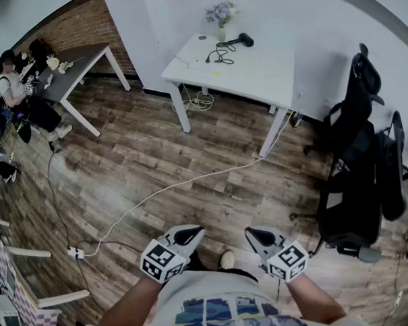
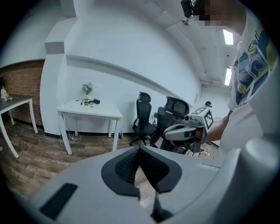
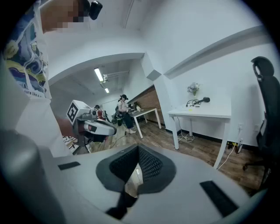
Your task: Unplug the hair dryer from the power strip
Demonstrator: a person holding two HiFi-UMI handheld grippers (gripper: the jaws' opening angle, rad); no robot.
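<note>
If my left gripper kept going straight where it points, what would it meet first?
The left gripper would probably meet the floor, short of the chairs; depth is unclear.

A vase of flowers (image 1: 220,16) stands at the far edge of a white worktop (image 1: 261,72), black office chairs (image 1: 356,159) stand on the wood floor (image 1: 190,159) beyond its right end, and a person (image 1: 15,93) sits at a grey table (image 1: 75,66) by the brick wall (image 1: 77,29).

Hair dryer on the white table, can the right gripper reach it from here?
Probably not. The right gripper is held close to the person's body, and the hair dryer lies on the white table across the room. Open wood floor lies between.
</note>
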